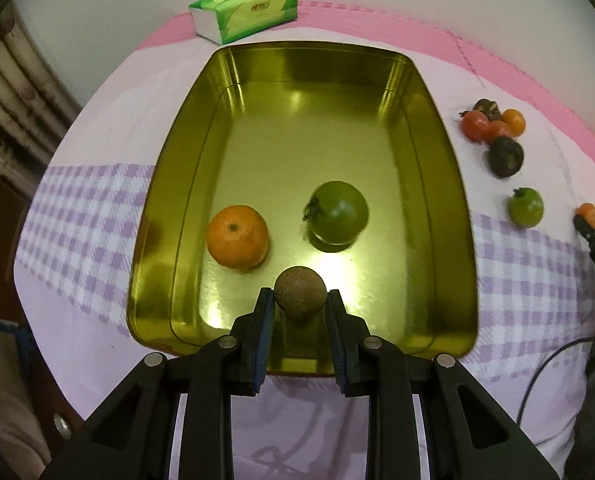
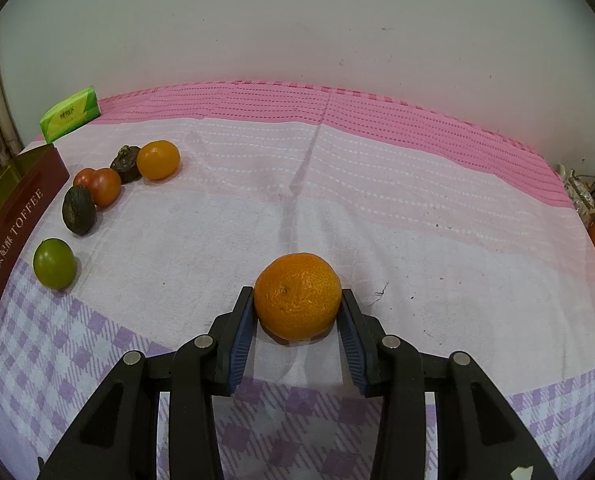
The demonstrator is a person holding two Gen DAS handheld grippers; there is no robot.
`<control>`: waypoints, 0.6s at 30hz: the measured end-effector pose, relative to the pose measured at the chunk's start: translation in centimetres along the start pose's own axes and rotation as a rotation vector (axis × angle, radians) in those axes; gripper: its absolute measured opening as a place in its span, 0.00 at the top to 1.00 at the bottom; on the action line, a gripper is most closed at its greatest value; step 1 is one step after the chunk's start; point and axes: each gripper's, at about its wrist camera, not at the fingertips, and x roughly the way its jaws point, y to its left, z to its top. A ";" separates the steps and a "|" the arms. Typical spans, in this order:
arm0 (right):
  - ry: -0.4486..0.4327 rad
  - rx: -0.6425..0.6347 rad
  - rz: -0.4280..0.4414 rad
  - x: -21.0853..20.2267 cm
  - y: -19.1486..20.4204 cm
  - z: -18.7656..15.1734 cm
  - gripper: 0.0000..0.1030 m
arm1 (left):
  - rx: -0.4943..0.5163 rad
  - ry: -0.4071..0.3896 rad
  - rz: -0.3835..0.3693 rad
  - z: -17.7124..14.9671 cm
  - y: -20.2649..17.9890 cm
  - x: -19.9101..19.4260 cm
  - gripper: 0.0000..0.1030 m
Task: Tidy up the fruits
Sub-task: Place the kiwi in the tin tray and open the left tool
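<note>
A gold tin tray [image 1: 449,184] lies on the cloth; its maroon side [image 2: 13,236] shows at the left of the right wrist view. In it sit an orange mandarin [image 1: 237,237] and a green fruit [image 1: 339,212]. My left gripper [image 1: 299,300] is shut on a small brown round fruit [image 1: 299,293], held over the tray's near end. My right gripper [image 2: 297,300] is shut on an orange mandarin [image 2: 297,296], just above the cloth, right of the tray. Loose on the cloth lie red tomatoes [image 2: 103,186], a yellow-orange fruit [image 2: 158,159], two dark fruits [image 2: 79,210] and a small green fruit [image 2: 54,263].
A green tissue pack [image 1: 245,12] lies beyond the tray near the wall. The table has a pink and lilac checked cloth [image 2: 337,200]. A white wall stands behind. Some clutter sits at the far right edge [image 2: 589,196]. A cable [image 1: 545,368] runs at the right.
</note>
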 end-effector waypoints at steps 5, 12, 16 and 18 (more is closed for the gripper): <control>-0.001 -0.005 -0.004 0.0 0.0 0.0 0.63 | -0.008 0.002 0.034 1.0 0.5 1.2 0.74; -0.001 -0.003 -0.003 0.0 0.0 0.0 0.63 | -0.010 0.005 0.065 1.7 1.6 2.6 0.74; -0.001 -0.004 -0.005 0.1 0.0 0.0 0.63 | -0.011 0.000 0.069 1.7 1.9 2.7 0.74; -0.001 -0.004 -0.004 0.1 0.1 0.0 0.63 | -0.010 -0.002 0.071 1.6 1.9 2.6 0.74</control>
